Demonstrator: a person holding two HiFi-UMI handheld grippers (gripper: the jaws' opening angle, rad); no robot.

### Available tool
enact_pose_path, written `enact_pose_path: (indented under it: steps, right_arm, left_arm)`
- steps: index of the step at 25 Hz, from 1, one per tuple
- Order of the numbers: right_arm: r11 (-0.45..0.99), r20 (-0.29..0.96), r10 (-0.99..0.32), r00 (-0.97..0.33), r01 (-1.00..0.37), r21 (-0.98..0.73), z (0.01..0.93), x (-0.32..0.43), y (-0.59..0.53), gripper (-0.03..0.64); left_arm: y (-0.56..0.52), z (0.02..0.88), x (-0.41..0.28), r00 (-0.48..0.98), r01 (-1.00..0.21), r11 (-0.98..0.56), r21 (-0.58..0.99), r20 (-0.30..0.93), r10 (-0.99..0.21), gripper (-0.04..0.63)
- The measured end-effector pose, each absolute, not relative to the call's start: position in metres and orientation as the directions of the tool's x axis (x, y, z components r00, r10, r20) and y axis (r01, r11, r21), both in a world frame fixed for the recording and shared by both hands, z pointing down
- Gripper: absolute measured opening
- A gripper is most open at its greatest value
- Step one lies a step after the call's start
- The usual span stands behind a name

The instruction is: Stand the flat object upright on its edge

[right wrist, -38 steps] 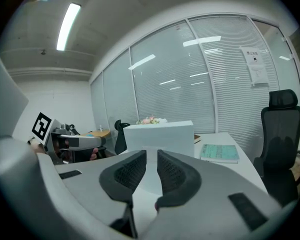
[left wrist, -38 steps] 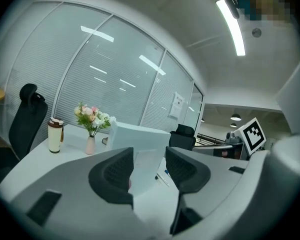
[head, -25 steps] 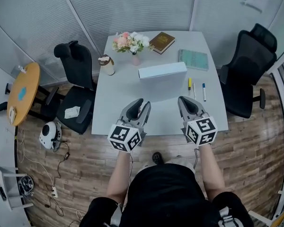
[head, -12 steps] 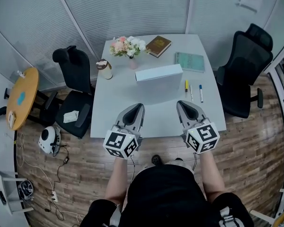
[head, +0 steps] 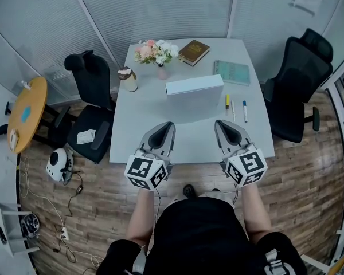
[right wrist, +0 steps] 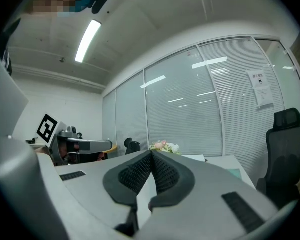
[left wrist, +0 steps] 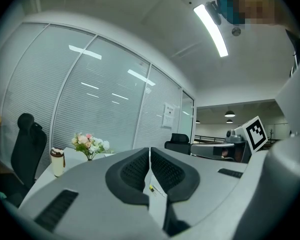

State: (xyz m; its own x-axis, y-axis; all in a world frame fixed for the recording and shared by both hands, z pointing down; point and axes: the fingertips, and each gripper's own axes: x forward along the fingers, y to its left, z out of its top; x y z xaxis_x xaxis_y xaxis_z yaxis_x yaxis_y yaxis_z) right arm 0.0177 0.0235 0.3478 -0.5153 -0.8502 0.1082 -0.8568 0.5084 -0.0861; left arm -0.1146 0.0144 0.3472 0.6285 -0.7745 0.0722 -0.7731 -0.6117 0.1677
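Head view, nearest to us: how do our two grippers stand?

We hold both over the near edge of the table (head: pixel 126 137), pointing roughly level. Our left gripper (head: pixel 167 126) has its jaws pressed together on nothing. Our right gripper (head: pixel 222 124) is the same. Each gripper view shows the black pads meeting, with nothing caught between them.

And the flat object?

The white box (head: pixel 195 86) is in the middle of the table, well apart from both grippers. We judge that it is already up on one long edge: its narrow top face shows from above and its broad face drops to the table.

How will it handle?

We take it for cardboard: light, stiff, smooth-sided and not fragile. On so narrow a base we expect it to tip at a nudge. If we must grasp it, we would open wide and pinch its two short ends, one gripper to each, or else take the top edge.

What do we count?

Two grippers and one white box. Just right of the box lie three pens (head: pixel 234 109), as far as we can tell. Beyond them are one teal book (head: pixel 232 72) and one brown book (head: pixel 194 51), so two books. We also see one lidded cup (head: pixel 129 79) and one vase of flowers (head: pixel 156 51). Two black chairs (head: pixel 92 90) flank the table.
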Motion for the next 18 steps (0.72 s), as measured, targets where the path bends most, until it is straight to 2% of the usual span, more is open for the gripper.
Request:
enact_pose_path:
  steps: [18]
  right_arm:
    - [0.515,0.110,-0.848,-0.519,-0.855,-0.067,0.349,0.017,0.015,0.014]
  left_arm:
    - [0.002,0.356,-0.114,0.624,-0.777,-0.604,0.178,0.089,-0.776,0.031]
